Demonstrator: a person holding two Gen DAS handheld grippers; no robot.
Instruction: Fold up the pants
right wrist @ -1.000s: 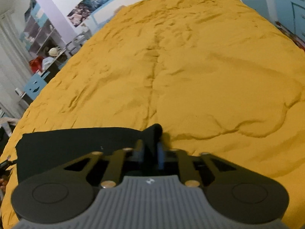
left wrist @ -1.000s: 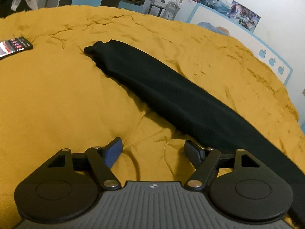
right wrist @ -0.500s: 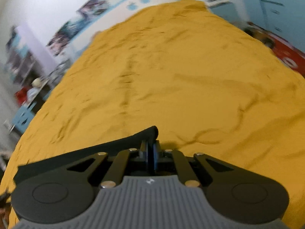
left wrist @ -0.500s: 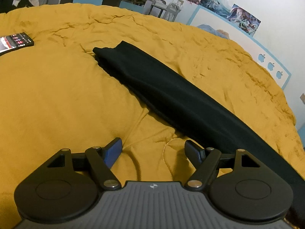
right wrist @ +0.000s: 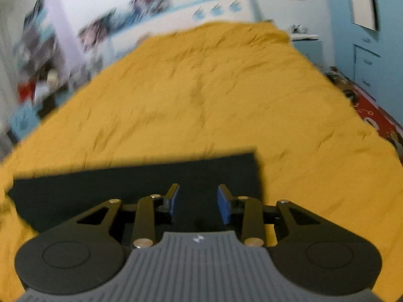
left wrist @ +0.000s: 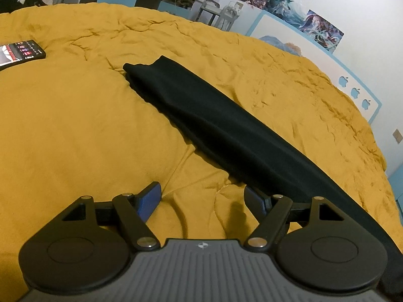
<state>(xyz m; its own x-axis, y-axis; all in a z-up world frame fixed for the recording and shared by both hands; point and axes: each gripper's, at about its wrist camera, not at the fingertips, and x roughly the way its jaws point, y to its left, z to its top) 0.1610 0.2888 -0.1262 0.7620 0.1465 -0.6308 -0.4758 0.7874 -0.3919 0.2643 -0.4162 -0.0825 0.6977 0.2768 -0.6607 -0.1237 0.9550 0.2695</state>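
Yellow bedding (left wrist: 75, 125) fills both views, a rumpled quilt across a bed in a room with blue furniture and posters on the wall; on it lie the black pants (left wrist: 226, 136).

Starting at the right gripper (right wrist: 198, 202): its jaws have just been opening, and they now stand a little apart with their blue pads clear of the cloth; half a second ago they were pinched shut on a raised corner of the pants, and now that corner is down, so nothing is held. The whole right view is smeared with motion, and the gripper sits higher and further back than before, with more of the room showing; beneath and ahead of it the pants lie as a flat dark band with a square end off to the right. I judge that a fold has just been laid and let go.

The left gripper (left wrist: 201, 198) is spread wide and empty, low over the quilt just beside the near edge of the pants, much where it was a second ago; its right finger shows against the cloth's edge, though whether it touches I cannot tell. From here the pants run as one long narrow strip away toward a phone (left wrist: 21, 52) lying well apart at the far left.

The legs look laid one over the other lengthwise; the strip has yet to be folded end to end.
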